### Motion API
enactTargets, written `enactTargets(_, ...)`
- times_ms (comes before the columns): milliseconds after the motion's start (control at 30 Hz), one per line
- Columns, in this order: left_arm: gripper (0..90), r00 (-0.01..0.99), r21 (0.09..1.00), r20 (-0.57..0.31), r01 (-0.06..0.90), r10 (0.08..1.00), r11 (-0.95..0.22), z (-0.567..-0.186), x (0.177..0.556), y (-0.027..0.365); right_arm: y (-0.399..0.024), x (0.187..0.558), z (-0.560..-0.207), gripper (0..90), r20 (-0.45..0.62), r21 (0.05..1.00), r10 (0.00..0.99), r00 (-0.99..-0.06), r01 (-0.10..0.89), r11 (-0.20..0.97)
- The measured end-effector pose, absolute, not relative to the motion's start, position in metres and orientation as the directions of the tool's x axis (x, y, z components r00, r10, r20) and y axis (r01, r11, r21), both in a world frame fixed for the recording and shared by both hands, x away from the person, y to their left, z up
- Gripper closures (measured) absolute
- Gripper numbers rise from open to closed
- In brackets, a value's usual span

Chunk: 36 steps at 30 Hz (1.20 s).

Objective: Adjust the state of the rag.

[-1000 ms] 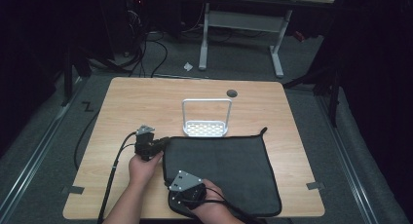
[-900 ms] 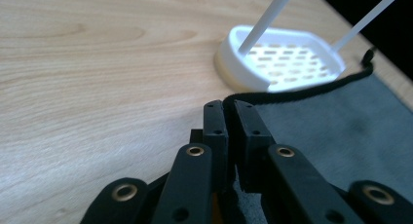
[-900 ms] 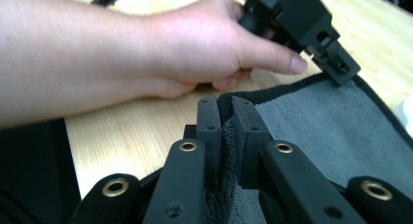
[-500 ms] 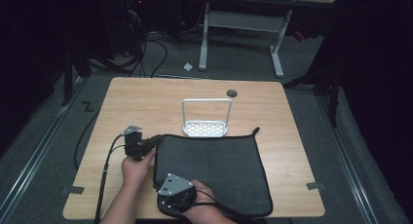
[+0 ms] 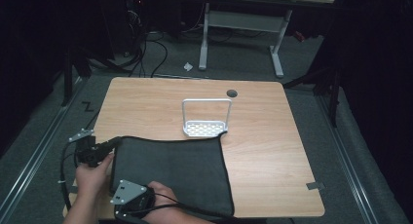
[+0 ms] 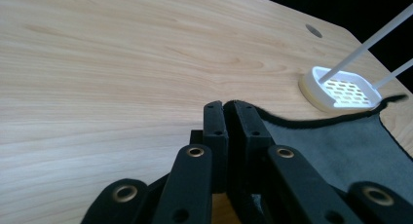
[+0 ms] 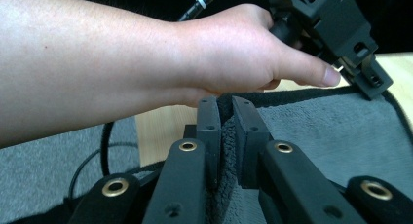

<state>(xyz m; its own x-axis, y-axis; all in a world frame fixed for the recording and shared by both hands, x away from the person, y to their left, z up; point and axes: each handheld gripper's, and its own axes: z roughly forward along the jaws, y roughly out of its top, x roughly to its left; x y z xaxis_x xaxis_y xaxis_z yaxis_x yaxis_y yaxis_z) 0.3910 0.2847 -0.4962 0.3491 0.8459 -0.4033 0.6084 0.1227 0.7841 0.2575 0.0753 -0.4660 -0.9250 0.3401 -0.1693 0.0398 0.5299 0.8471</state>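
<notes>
Dark grey cloth mat [image 5: 173,173] lying flat on the near left part of the wooden desk [image 5: 272,136], its far edge touching the base of a small white wire rack [image 5: 206,119]. The left claw [image 5: 113,143] is clamped on the mat's far left corner; in the left gripper view the jaws pinch the black bound hem [image 6: 233,103]. The right claw [image 7: 225,104] is clamped on the near left edge, the pile bunching between its jaws. The fabric appears soft, limp and light: it creases where pinched and would sag if lifted by one point. The stitched hem is judged the firmest hold, taken at two well-separated points along one side. The napped surface should resist slipping, and nothing suggests fragility.
</notes>
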Motion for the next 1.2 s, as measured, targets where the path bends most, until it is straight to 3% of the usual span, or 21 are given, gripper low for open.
enactTargets(233,84.7,0.363,0.794,-0.388,0.599,0.847,0.107,-0.487,0.392,0.275,0.070,0.259,-0.457,83.8,-0.180,0.856,0.357,-0.916,0.033,0.515)
enactTargets(700,84.4,0.414,0.785,-0.384,0.617,0.825,0.056,-0.499,0.415,0.170,-0.030,0.262,-0.468,83.6,-0.161,0.867,0.499,-0.852,0.119,0.483)
enactTargets(1100,84.4,0.415,0.781,-0.390,0.622,0.822,0.057,-0.509,0.419,0.125,-0.087,0.257,-0.484,83.6,-0.166,0.851,0.564,-0.809,0.172,0.497)
enactTargets(1200,84.4,0.437,0.788,-0.352,0.616,0.828,0.011,-0.507,0.420,0.111,-0.102,0.255,-0.489,83.5,-0.168,0.842,0.577,-0.799,0.188,0.505)
